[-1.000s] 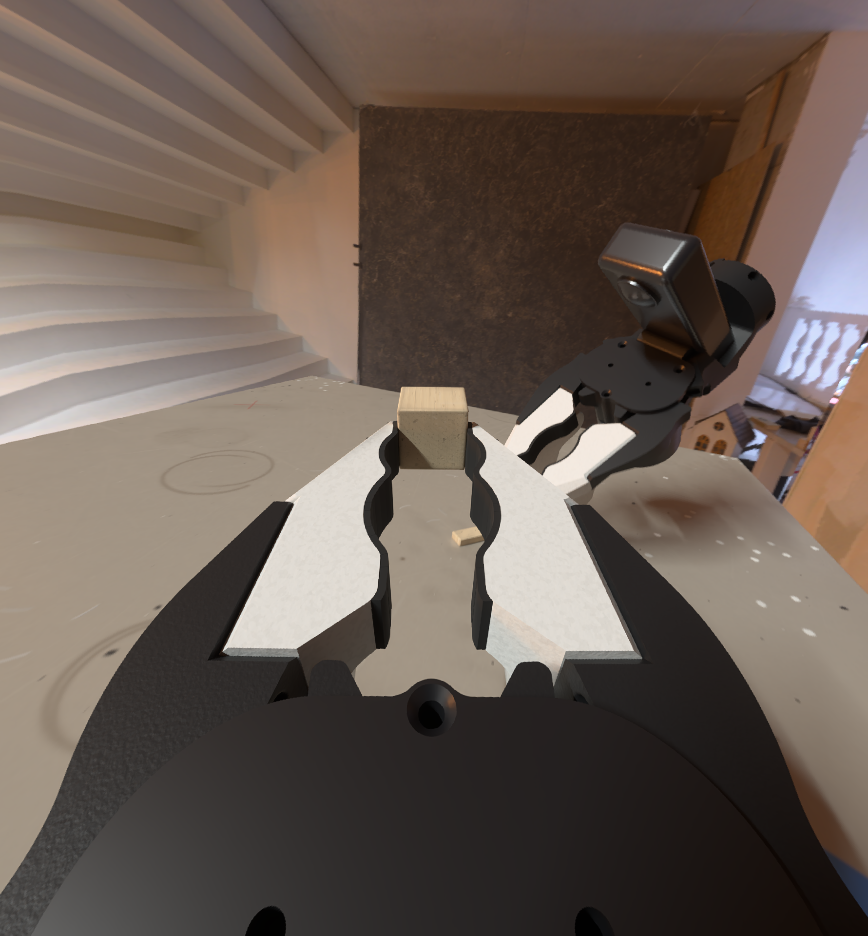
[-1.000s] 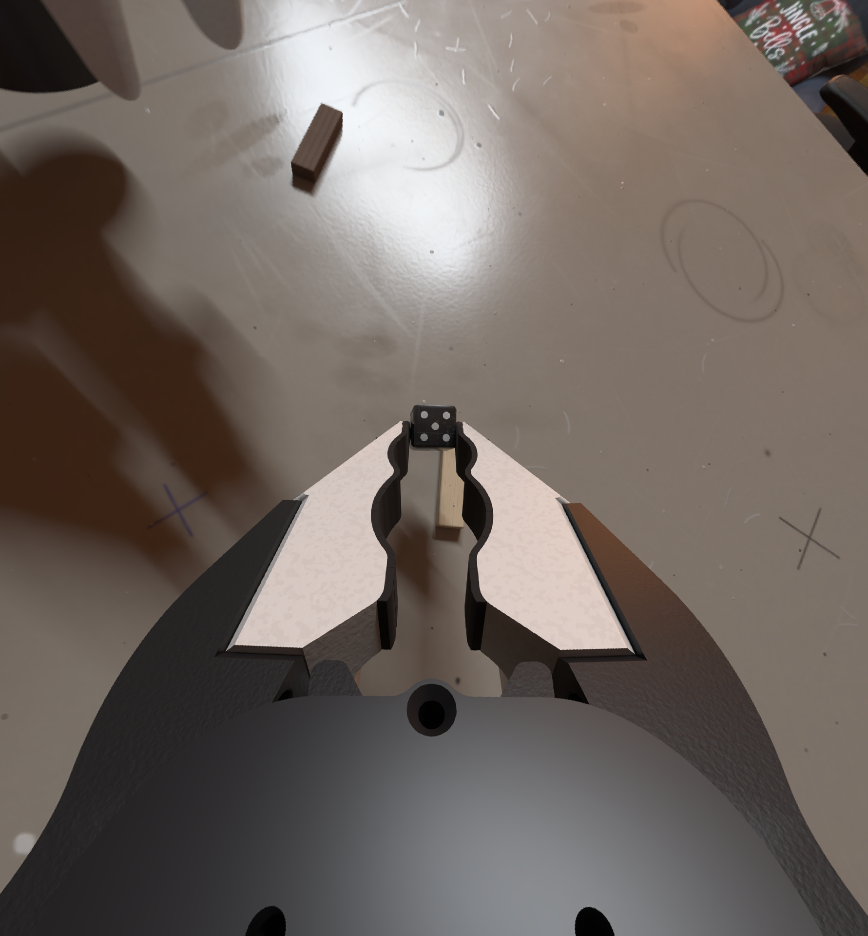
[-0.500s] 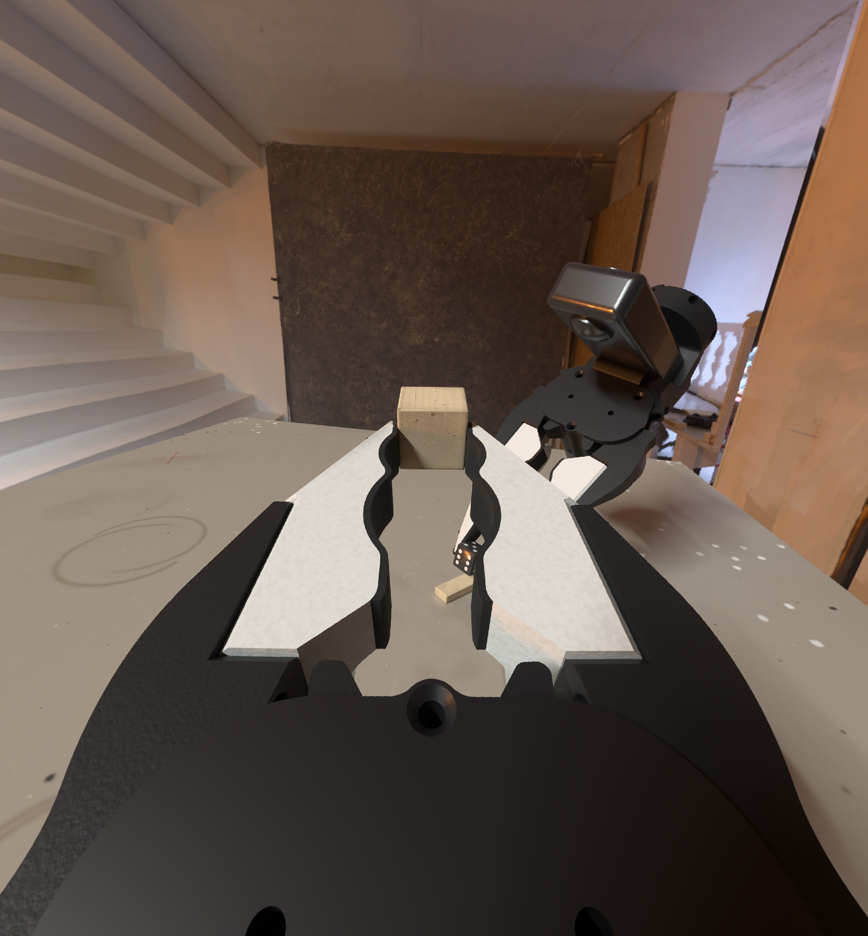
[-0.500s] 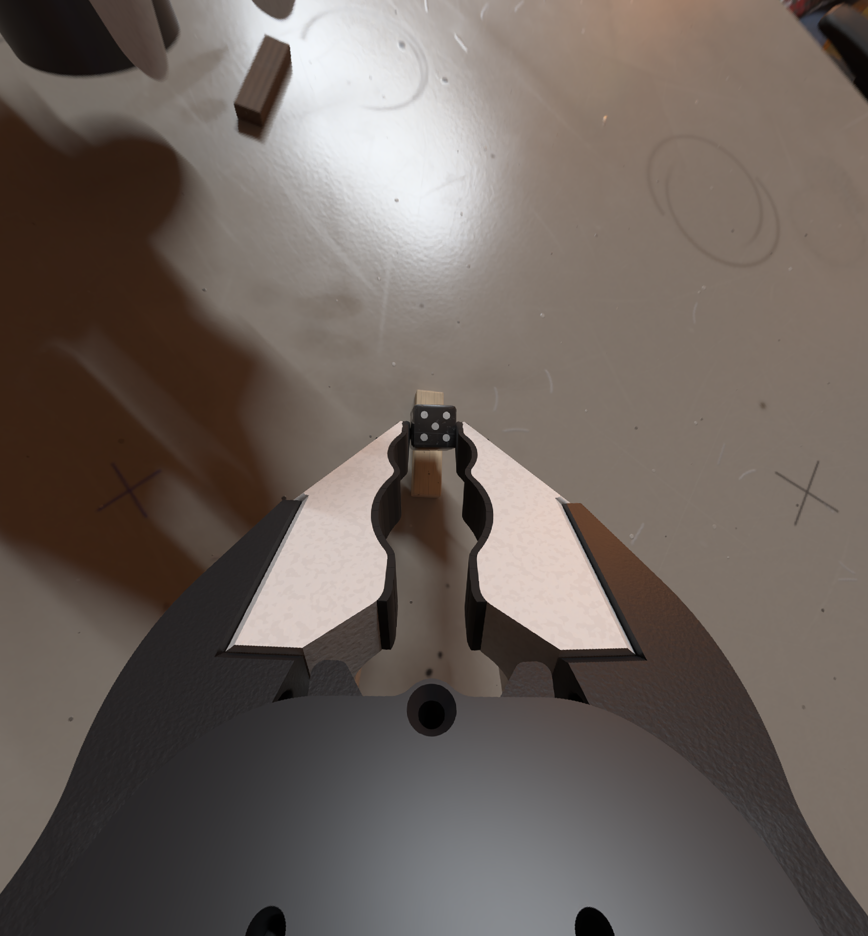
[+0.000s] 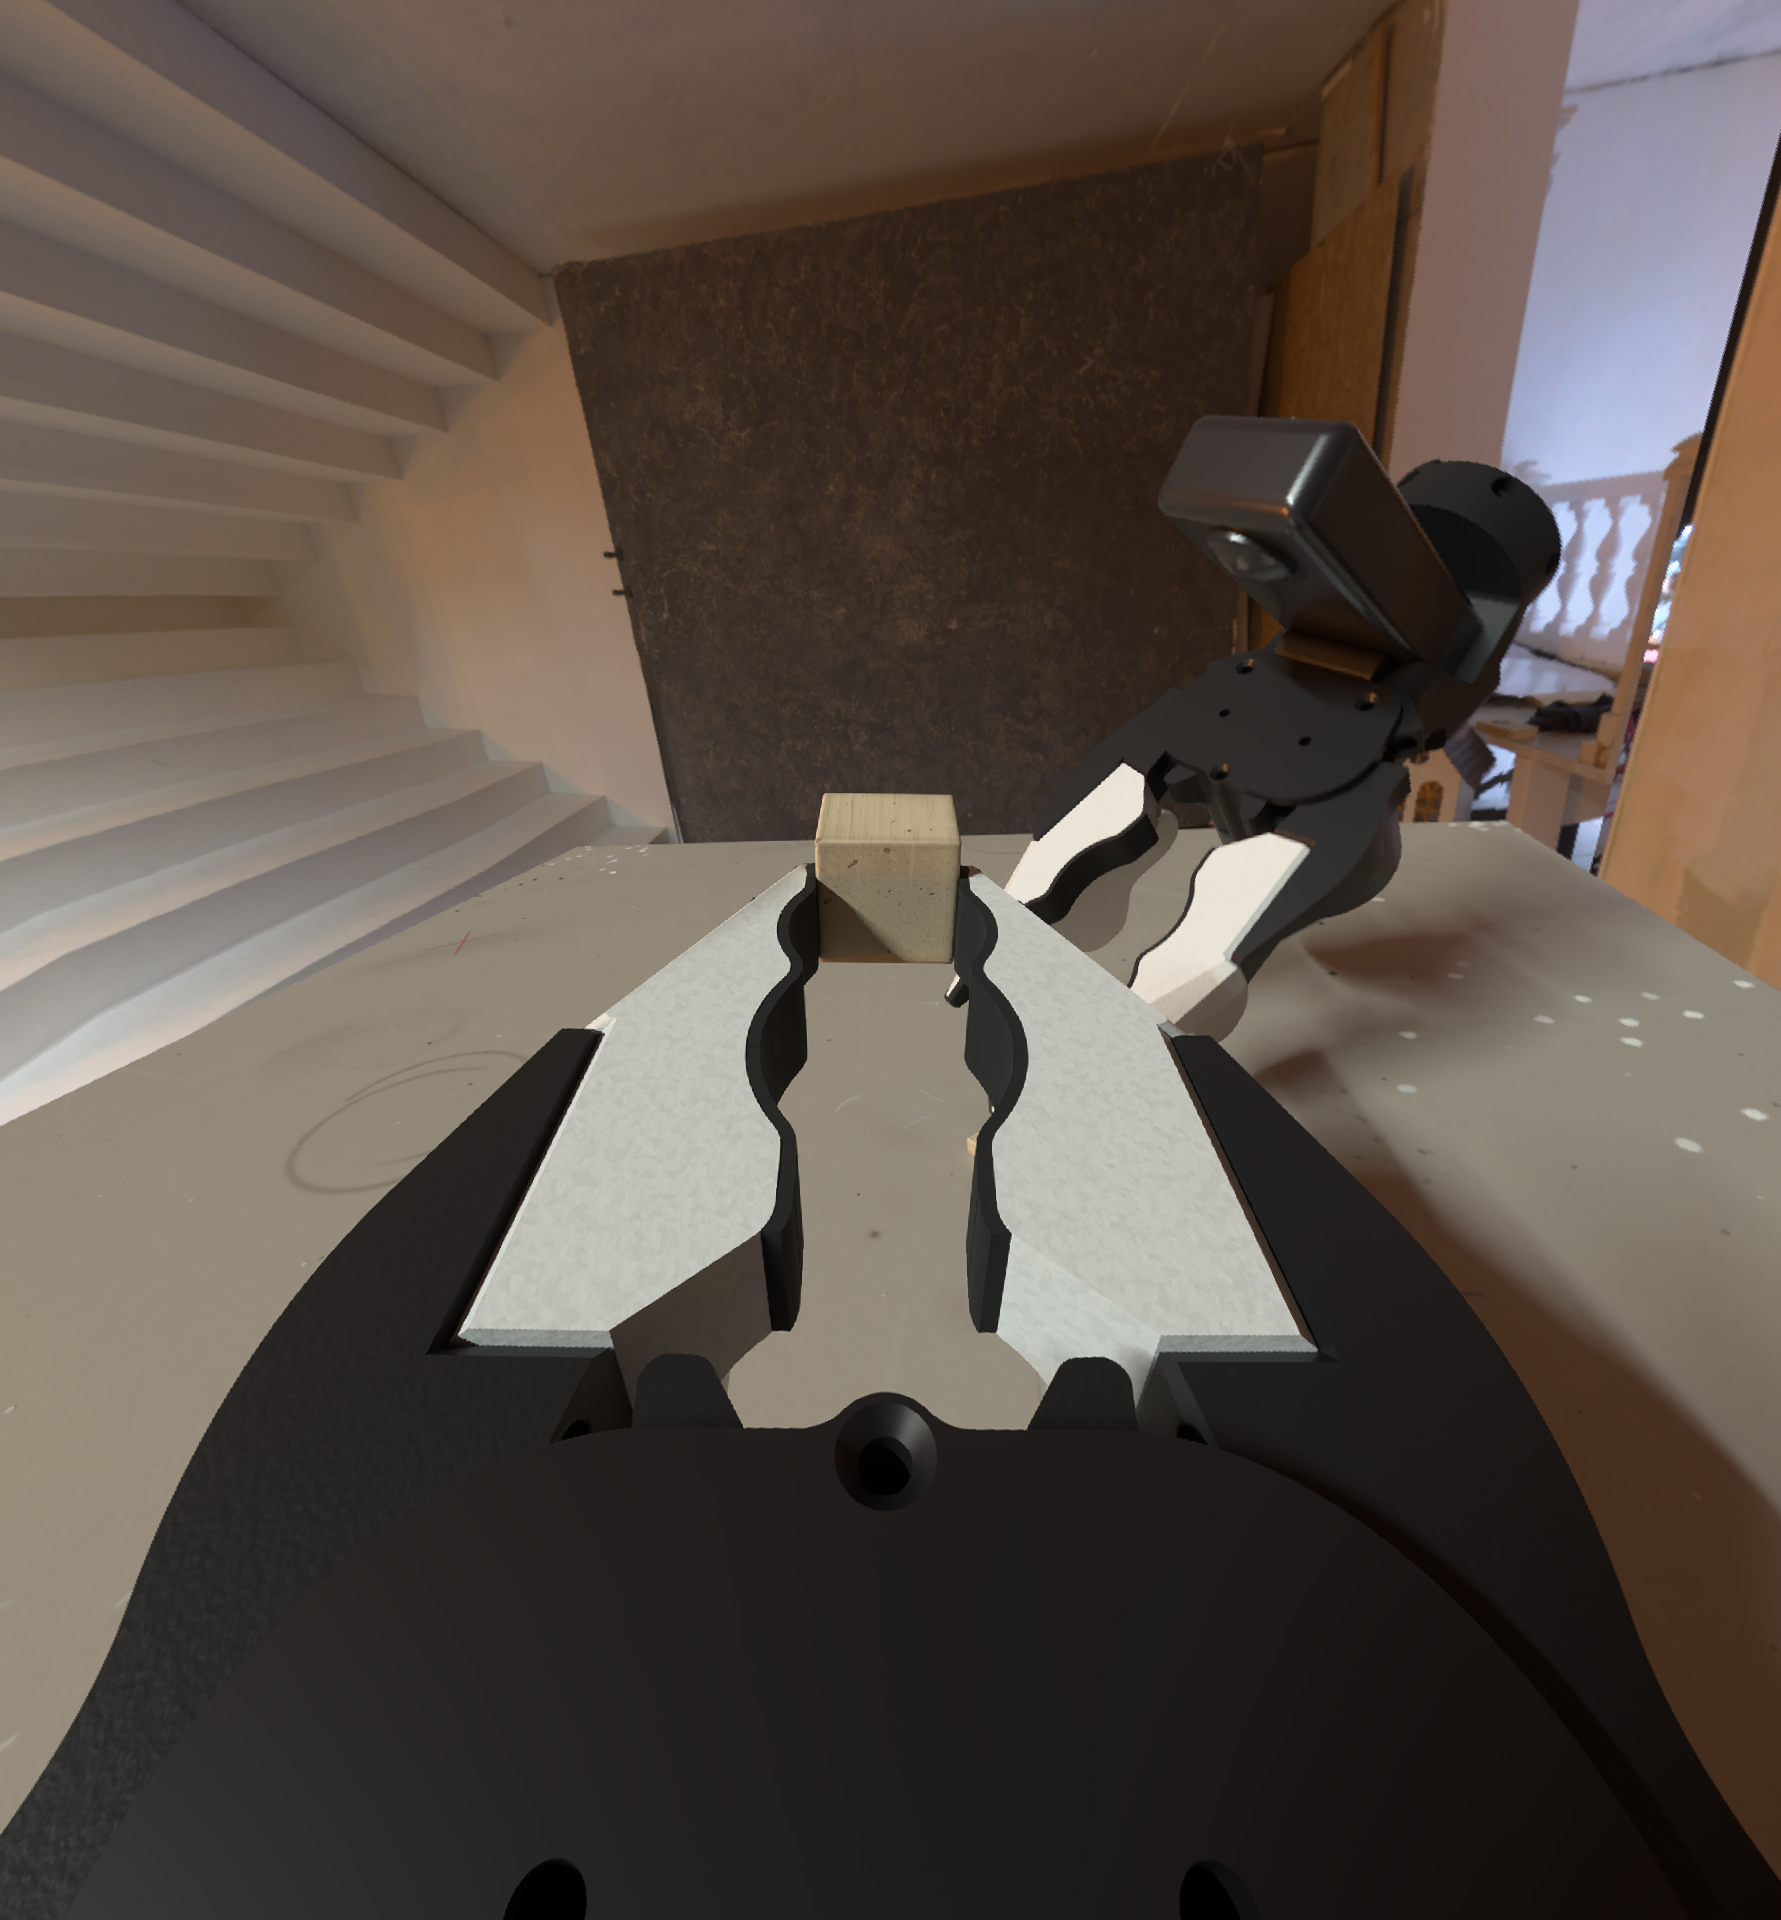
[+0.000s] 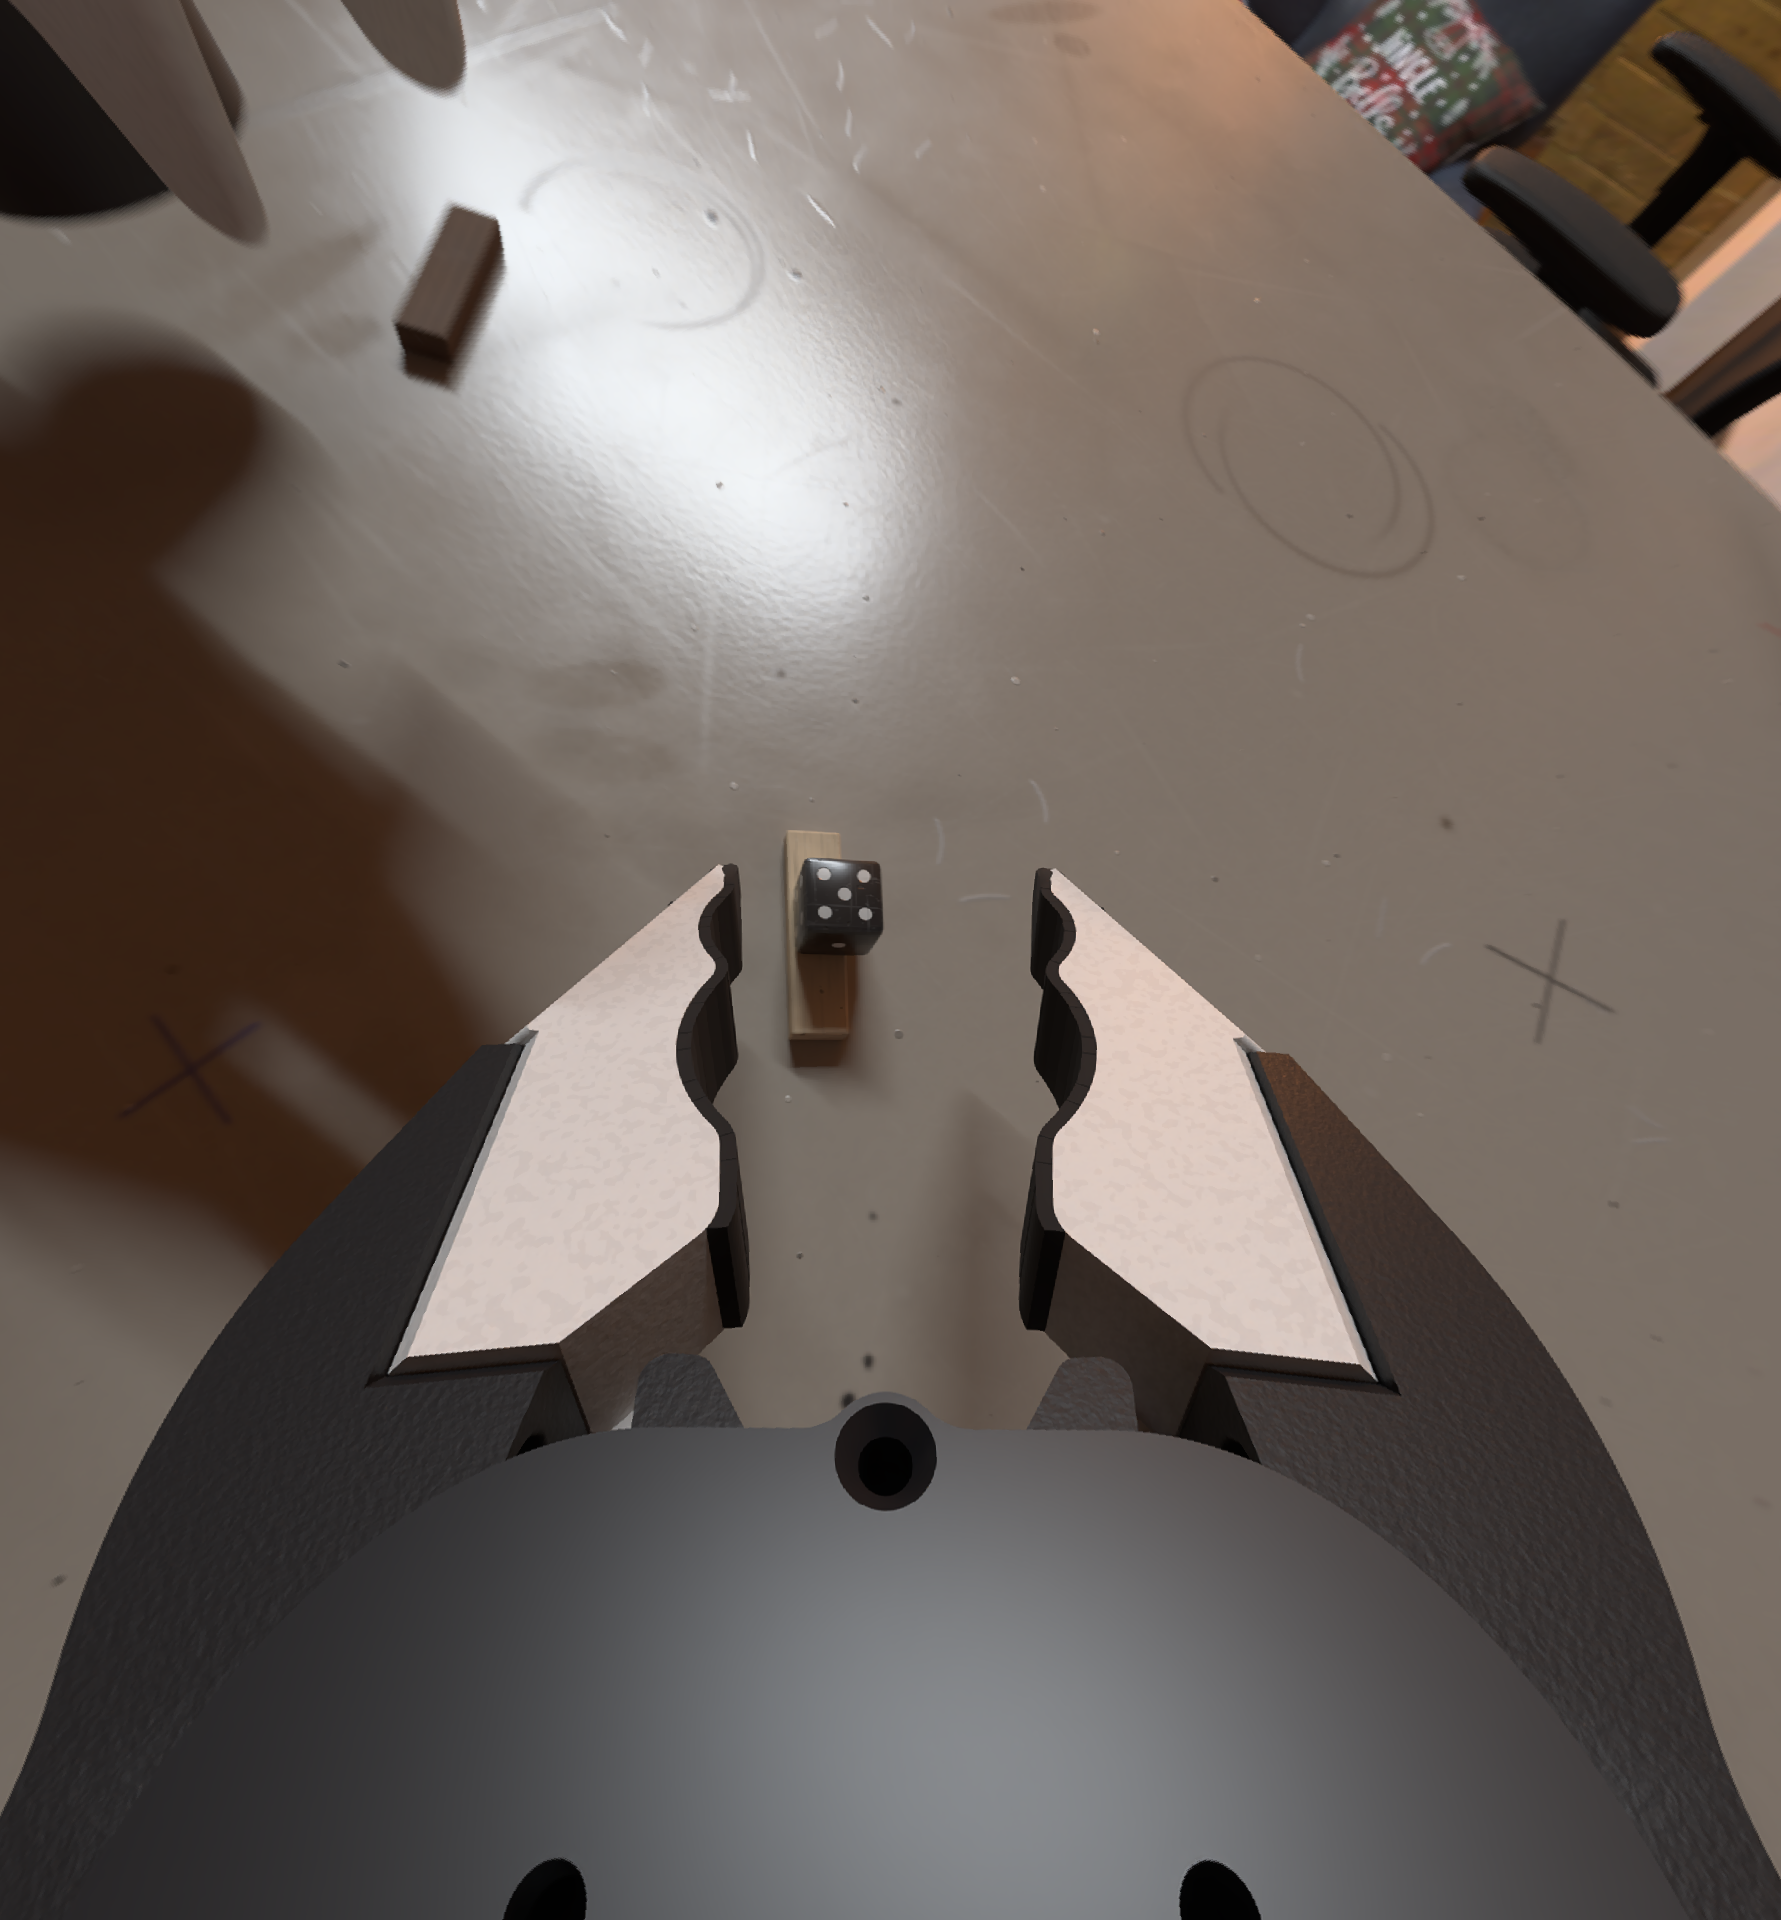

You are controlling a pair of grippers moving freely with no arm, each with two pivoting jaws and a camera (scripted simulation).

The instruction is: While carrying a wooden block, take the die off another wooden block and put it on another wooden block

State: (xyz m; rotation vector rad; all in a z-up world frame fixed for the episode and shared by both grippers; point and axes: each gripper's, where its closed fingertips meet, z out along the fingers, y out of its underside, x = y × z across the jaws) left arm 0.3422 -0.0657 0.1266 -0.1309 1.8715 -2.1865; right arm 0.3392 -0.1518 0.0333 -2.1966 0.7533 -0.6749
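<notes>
My left gripper [image 5: 886, 883] is shut on a pale wooden cube [image 5: 886, 904] and holds it above the grey table [image 5: 242, 1195]. My right gripper [image 6: 883, 881] is open, with its fingers either side of a black die [image 6: 841, 906] and apart from it. The die rests on the far part of a pale flat wooden block [image 6: 820, 997] that lies on the table. A dark brown wooden block [image 6: 447, 281] lies farther off to the left. In the left wrist view the right gripper [image 5: 1104, 956] hangs open just right of my fingers, which hide most of the die.
The left gripper's fingers [image 6: 221, 156] hang over the far left of the table, near the dark block, and cast a broad shadow. Black chairs [image 6: 1592, 239] and a patterned cushion [image 6: 1416, 83] stand past the table's right edge. White stairs [image 5: 190, 727] rise beyond the far edge.
The right gripper carried the die over the pale flat block, then opened and let it go; the die now rests on that block. The left gripper still holds the cube.
</notes>
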